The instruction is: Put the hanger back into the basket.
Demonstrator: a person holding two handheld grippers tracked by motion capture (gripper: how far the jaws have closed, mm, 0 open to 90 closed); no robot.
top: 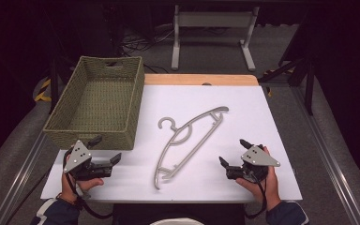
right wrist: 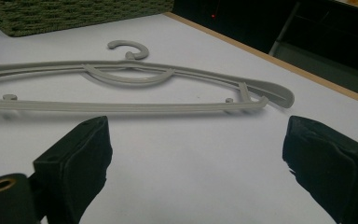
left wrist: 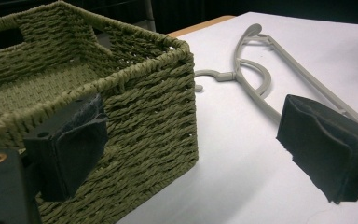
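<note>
Hanger: light, stiff, slick plastic; take its straight bar. Left gripper at seven o'clock, right gripper at four, both released.

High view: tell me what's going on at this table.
A person holds a gripper in each hand over a white table. The left gripper hangs open beside the near corner of an empty green woven basket; the right gripper hangs open too, facing a grey plastic clothes hanger that lies flat between them. Neither gripper touches the hanger or the basket.
</note>
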